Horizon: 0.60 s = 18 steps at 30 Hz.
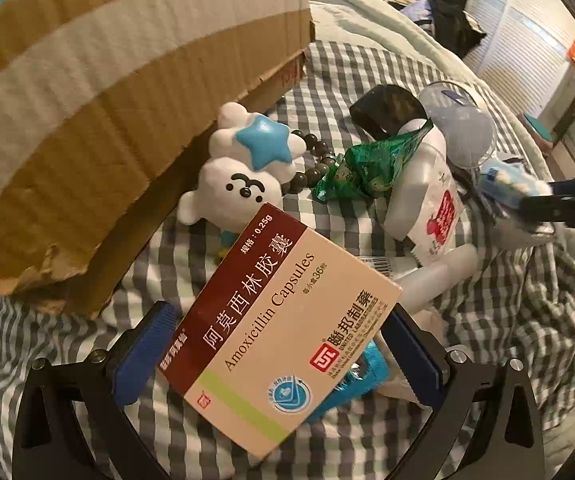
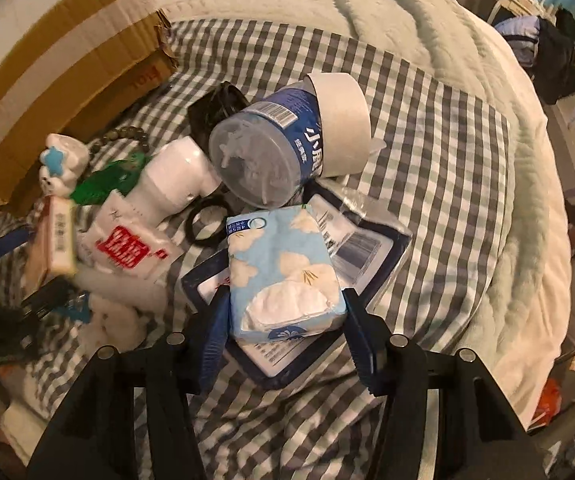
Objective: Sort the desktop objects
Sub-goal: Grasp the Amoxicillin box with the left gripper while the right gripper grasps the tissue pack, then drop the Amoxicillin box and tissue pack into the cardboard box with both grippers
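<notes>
My left gripper is shut on a beige and maroon Amoxicillin capsules box, held tilted above the checked cloth; the box also shows blurred in the right wrist view. My right gripper is shut on a blue tissue pack with white clouds, held over a dark blue flat packet. The right gripper and tissue pack also show at the right edge of the left wrist view.
A cardboard box stands at the left. On the checked cloth lie a white bear figure, dark beads, a green wrapper, a white bottle, a clear-lidded blue tub, a tape roll and a black ring.
</notes>
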Each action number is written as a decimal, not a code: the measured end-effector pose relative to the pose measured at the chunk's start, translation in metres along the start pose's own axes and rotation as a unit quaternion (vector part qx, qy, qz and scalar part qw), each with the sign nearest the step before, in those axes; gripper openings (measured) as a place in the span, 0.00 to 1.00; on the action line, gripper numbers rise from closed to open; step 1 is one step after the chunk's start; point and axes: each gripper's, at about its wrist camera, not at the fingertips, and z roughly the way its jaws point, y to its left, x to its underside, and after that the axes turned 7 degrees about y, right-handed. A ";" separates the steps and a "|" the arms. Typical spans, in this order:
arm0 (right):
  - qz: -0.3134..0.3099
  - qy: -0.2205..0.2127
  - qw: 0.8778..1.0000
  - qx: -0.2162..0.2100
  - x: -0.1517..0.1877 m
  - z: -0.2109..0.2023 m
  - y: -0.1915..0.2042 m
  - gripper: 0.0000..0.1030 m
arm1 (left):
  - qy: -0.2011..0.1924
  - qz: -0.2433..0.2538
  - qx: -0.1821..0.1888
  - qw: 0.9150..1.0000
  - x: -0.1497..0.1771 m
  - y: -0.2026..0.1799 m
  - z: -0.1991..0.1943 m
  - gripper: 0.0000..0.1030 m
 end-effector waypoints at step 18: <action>-0.014 -0.039 0.999 0.033 -0.010 -0.088 0.047 0.52 | 0.007 0.004 0.026 1.000 0.023 -0.010 -0.041 0.87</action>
